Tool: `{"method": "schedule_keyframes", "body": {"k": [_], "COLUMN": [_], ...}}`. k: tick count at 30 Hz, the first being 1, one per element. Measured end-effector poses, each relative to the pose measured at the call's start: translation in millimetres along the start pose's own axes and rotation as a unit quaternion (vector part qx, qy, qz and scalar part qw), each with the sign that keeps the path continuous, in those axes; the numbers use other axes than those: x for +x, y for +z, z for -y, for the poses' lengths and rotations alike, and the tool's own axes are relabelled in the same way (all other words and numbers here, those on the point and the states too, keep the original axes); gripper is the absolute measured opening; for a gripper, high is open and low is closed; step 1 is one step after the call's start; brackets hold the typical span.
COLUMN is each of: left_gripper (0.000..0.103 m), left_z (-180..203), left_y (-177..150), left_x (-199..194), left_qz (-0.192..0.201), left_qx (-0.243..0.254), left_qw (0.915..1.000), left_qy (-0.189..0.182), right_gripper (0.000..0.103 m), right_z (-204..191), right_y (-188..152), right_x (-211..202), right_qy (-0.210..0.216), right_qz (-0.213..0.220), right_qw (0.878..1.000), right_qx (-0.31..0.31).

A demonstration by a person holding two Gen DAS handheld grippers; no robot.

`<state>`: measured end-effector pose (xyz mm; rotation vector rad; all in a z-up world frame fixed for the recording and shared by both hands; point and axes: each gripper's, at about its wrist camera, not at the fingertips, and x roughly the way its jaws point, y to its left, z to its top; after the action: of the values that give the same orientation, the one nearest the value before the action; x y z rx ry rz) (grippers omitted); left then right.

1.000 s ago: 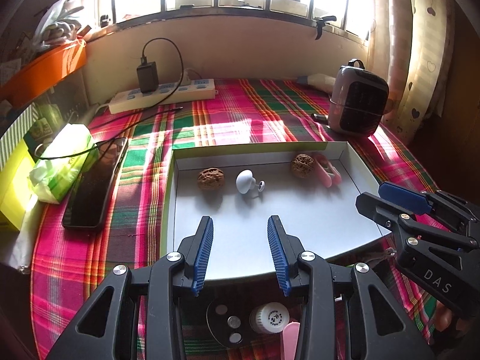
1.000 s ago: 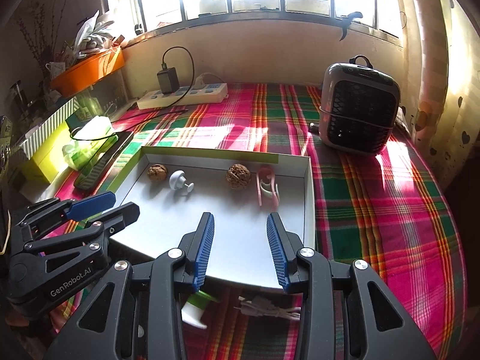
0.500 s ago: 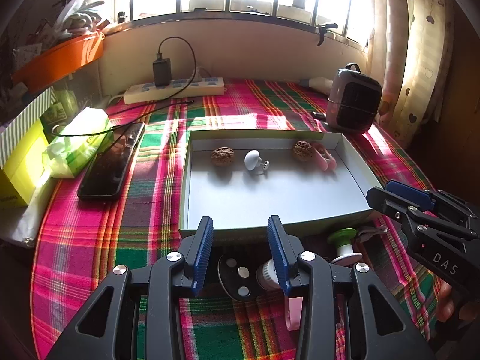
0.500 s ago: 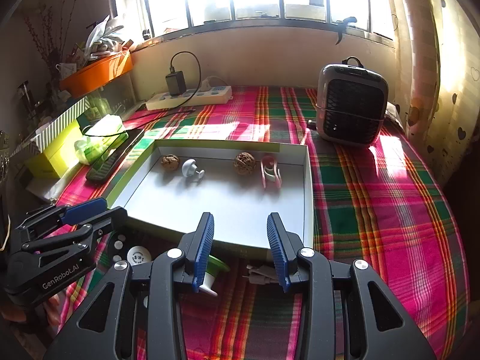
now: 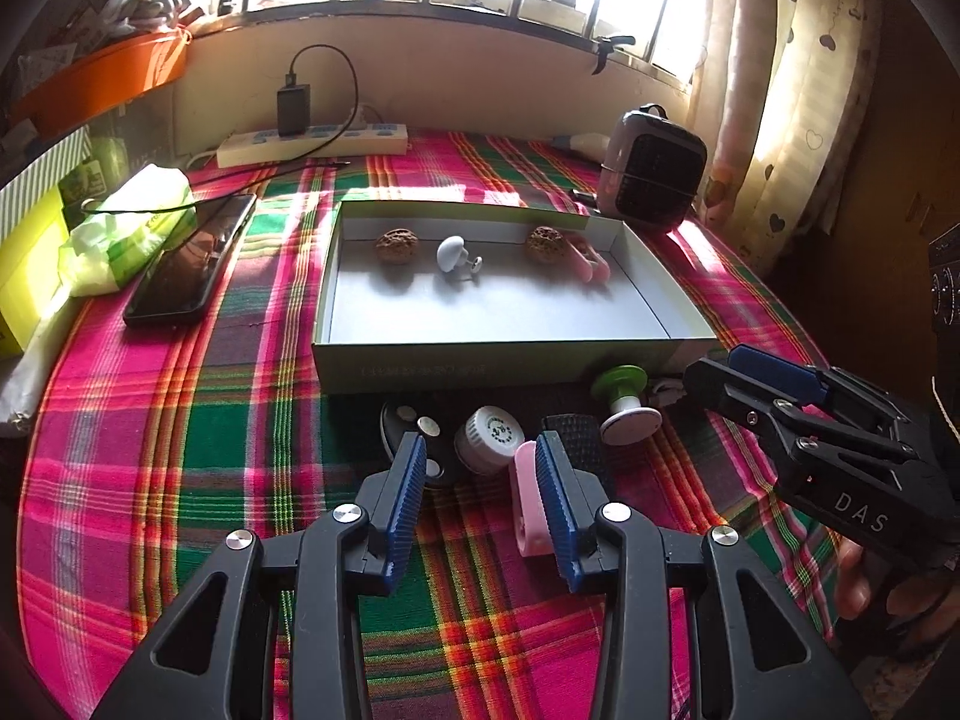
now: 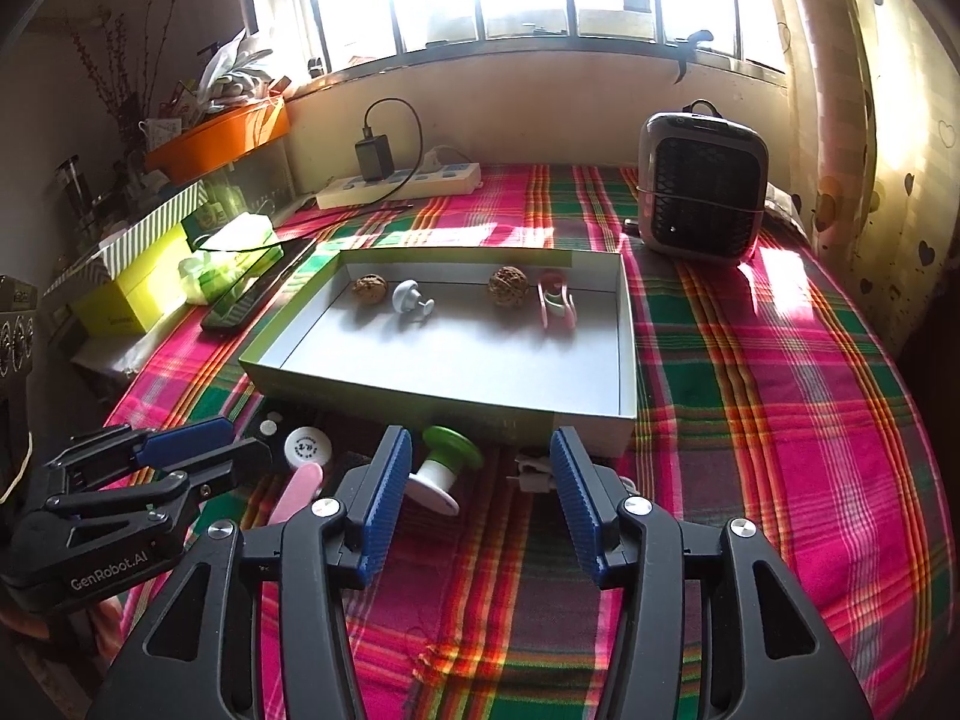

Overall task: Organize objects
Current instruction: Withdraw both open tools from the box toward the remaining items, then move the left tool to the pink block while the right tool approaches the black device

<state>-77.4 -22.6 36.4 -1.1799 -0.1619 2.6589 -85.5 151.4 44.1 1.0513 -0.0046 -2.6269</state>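
Hovering low over the loose pile at the near wall of the box (image 5: pixel 504 360); both tongs spread, gripping nothing. Left tongs (image 5: pixel 480 498) straddling white cap (image 5: pixel 493 438), pink clip (image 5: pixel 528 504) touching right finger — likely to nudge clip or pinch two items at once. Right tongs (image 6: pixel 474 498) near green-topped knob (image 6: pixel 447 462); round, tilted, could roll or squirt out. Tongs close together, collision risk. Box wall may block approach.
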Motion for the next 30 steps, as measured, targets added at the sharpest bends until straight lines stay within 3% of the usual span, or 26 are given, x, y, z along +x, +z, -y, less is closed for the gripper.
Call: {"method": "schedule_keyframes", "body": {"k": [13,30], "left_gripper": [0.036,0.036], "left_z": [11,-3], "left_y": [-15,-20], "left_x": [15,15], "left_qz": [-0.031,-0.028], "left_qx": [0.002,-0.014], "left_qw": [0.9992,0.9987], "left_qy": [-0.025,-0.041], "right_gripper": [0.050,0.050], "right_z": [-2,-12], "right_y": [-12,-24], "right_x": [-7,-5], "right_qy": [0.007,0.007], "right_qz": [0.001,-0.011], "right_qw": [1.000,1.000], "right_qx": [0.005,0.008]}}
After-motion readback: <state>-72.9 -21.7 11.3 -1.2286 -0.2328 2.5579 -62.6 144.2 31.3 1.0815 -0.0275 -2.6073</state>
